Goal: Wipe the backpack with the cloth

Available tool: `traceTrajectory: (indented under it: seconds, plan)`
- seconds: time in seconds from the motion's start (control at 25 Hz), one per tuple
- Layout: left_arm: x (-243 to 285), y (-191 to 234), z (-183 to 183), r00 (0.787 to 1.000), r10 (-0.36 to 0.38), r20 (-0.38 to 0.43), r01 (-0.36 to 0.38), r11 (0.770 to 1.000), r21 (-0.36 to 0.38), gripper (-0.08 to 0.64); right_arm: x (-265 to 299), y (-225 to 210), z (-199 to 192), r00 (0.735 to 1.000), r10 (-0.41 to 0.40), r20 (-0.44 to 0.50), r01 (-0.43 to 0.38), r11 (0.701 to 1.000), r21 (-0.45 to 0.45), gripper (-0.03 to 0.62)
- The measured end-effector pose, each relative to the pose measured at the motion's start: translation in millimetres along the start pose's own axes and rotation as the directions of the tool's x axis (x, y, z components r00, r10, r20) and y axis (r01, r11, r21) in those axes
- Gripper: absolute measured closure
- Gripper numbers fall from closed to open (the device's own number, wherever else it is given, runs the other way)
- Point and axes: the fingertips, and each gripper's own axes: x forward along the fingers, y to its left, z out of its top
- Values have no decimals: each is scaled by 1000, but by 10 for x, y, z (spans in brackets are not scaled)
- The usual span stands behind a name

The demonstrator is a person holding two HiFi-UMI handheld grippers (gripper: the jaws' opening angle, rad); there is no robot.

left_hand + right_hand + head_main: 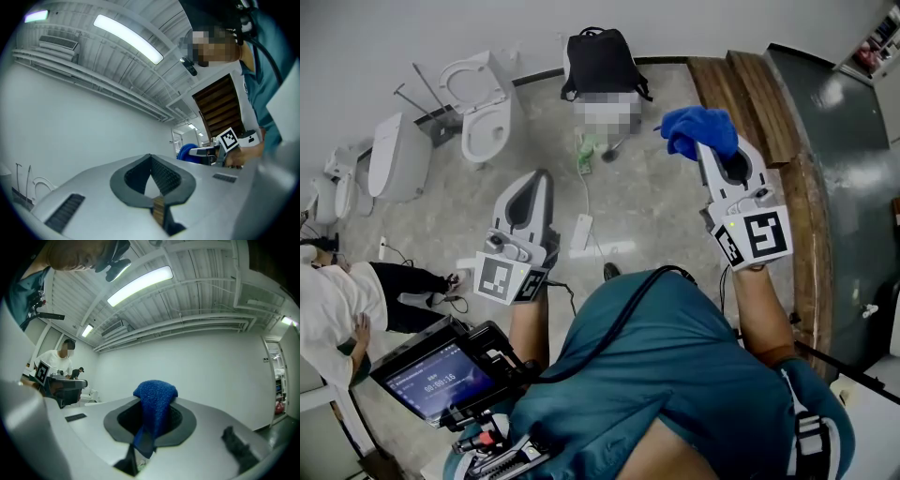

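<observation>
Against far wall (384, 33): backpack (601, 62), base obscured | right gripper (717, 157) jaws pinch cloth (698, 129) | left gripper (541, 180) jaws closed

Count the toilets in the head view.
3, all upper left near the wall: toilet with raised seat, toilet with shut lid, toilet at the left edge, partly cut off. More may be hidden.

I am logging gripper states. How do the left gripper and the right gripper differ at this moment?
The right gripper is shut on the blue cloth; the left gripper is shut on nothing, its jaws meeting at the tips. In the head view the right gripper sits higher in the picture than the left gripper. Both are raised and tilted up, and neither touches the backpack by the wall.
</observation>
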Motion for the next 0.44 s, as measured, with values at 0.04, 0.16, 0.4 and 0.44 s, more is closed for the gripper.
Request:
traceTrajectory:
  seconds: [0.04, 0.16, 0.4, 0.44]
  plan:
    - [-3, 8, -9, 1000, 3, -5, -3, 1000, 4, 558, 5, -3, -3, 1000, 0, -1, 0, 1000, 0, 538]
    - [5, 10, -2, 1000, 4, -1, -4, 1000, -1, 558, 14, -12, -16, 1000, 0, -5, 0, 1000, 2, 538]
    - [12, 14, -26, 1000, 2, -8, -2, 1000, 4, 558, 17, -28, -33, 1000, -6, -8, 6, 1000, 4, 538]
    - [9, 17, -38, 1000, 2, -13, -2, 1000, 11, 558, 18, -29, -35, 1000, -6, -8, 7, 1000, 4, 538]
